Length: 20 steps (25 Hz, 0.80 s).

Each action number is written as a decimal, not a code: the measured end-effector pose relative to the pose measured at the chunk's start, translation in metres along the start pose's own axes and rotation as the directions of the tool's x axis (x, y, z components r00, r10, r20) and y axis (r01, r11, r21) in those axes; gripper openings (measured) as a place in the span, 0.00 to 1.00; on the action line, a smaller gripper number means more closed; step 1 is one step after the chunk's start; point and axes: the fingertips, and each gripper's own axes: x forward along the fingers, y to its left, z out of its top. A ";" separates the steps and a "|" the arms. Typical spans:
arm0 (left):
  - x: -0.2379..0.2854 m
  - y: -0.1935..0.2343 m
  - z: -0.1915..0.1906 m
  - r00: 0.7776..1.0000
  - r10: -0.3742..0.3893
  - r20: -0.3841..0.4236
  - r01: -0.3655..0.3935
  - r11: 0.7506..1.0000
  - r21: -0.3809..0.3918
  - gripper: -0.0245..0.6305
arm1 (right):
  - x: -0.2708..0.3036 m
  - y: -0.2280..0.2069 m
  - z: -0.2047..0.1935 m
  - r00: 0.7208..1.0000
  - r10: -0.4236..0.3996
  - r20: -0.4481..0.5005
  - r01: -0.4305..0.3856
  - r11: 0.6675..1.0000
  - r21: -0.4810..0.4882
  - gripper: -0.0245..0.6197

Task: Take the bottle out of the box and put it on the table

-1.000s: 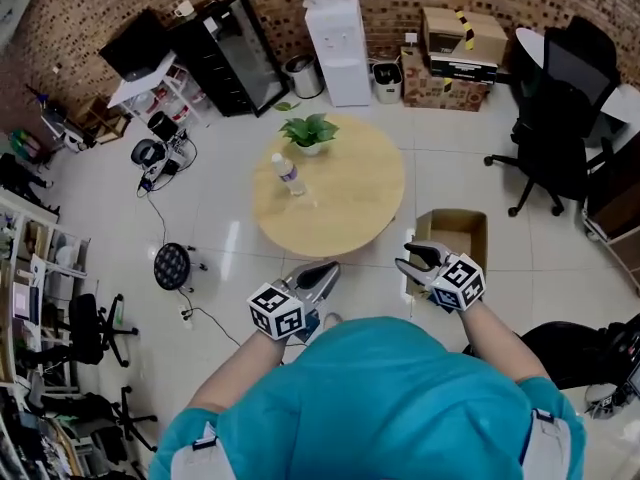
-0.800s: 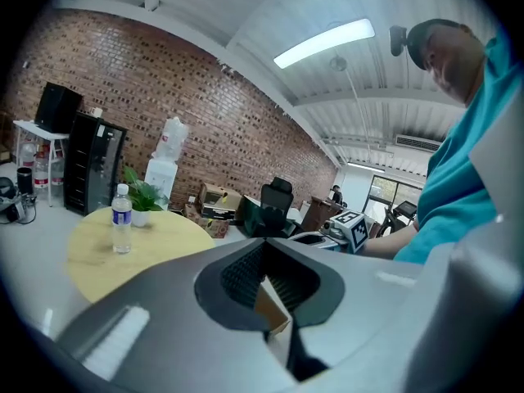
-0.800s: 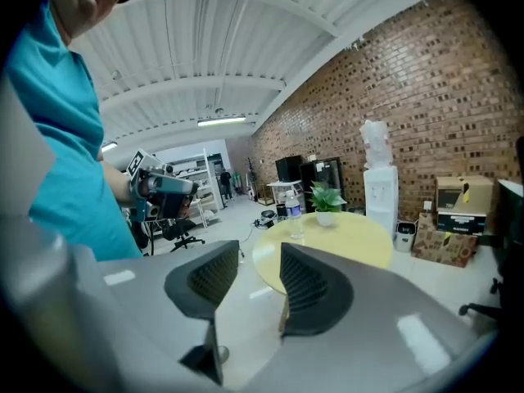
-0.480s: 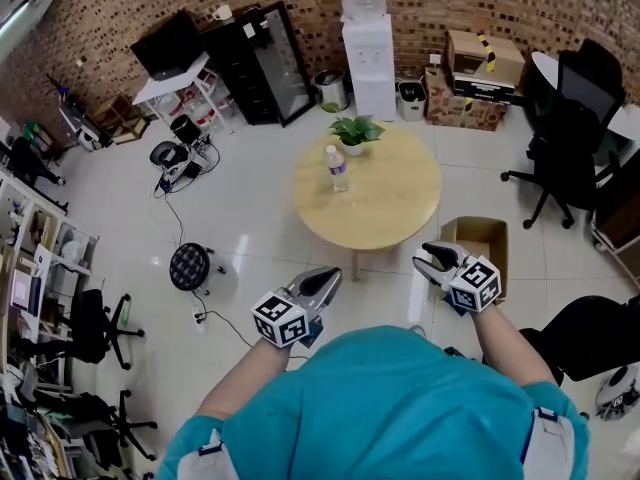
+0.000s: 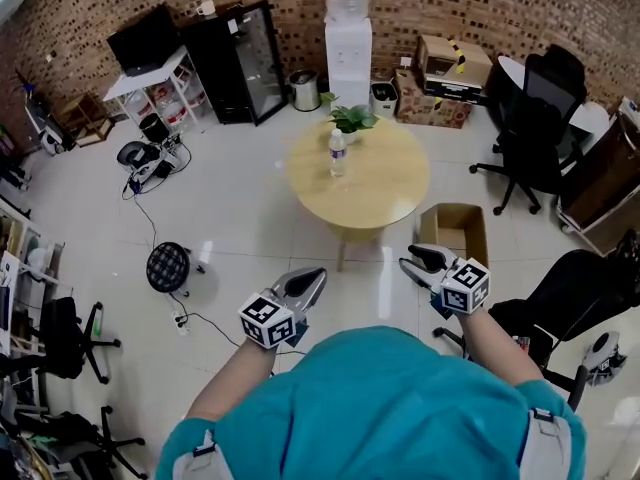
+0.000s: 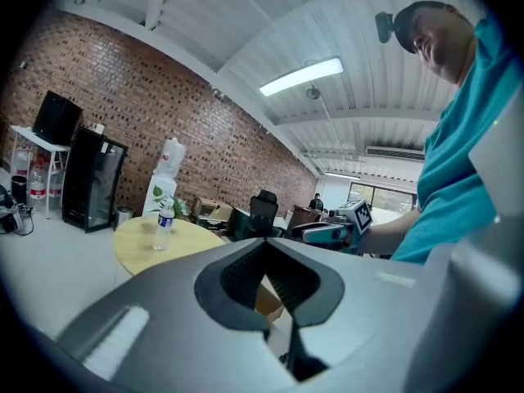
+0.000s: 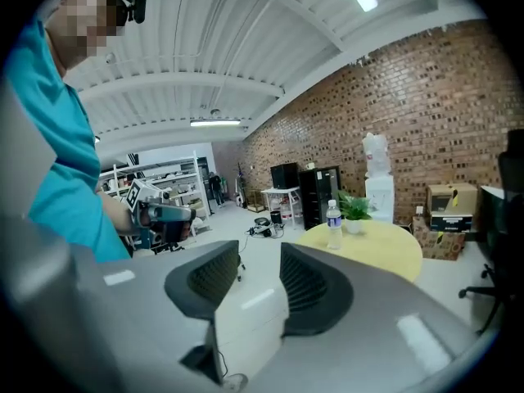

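Head view shows the bottle (image 5: 338,153) already standing on the table (image 5: 385,193), near its far left edge and just beside the plant (image 5: 350,118), which sits at the far edge. The box (image 5: 455,230) is on the floor, close to the near right edge of the table. Its flaps are open and, as far as I can see inside, nothing is left in it.

So I judge the task as done, or almost done: the bottle is out of the box and on the table, and no gripper touches it. What remains is perhaps only to stand back.

Both grippers are held close to the person's body, well apart from the table. The left gripper (image 5: 318,272) has its jaws together at the tips, with only the hollow between the pads and nothing in it. The right gripper (image 5: 408,257) has its jaws apart, with a clear gap between the pads, and it carries nothing.

The bottle is upright. Its long axis is vertical, the cap points up and the base rests flat on the tabletop. In the right gripper view it also looks straight, not tilted, with the plant just behind it.
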 end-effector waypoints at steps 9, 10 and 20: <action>-0.011 -0.106 -0.015 0.999 0.048 0.019 -0.049 0.998 0.025 0.04 | -0.088 0.045 -0.006 0.996 0.060 0.059 -0.058 0.998 -0.029 0.28; -0.004 -0.123 -0.020 0.998 0.054 0.017 -0.054 0.998 0.018 0.04 | -0.107 0.046 -0.010 0.996 0.068 0.063 -0.066 0.997 -0.033 0.28; 0.100 -0.274 -0.072 0.997 0.015 -0.076 -0.015 1.000 -0.002 0.04 | -0.274 0.012 -0.086 0.995 0.075 0.072 -0.078 0.996 0.045 0.21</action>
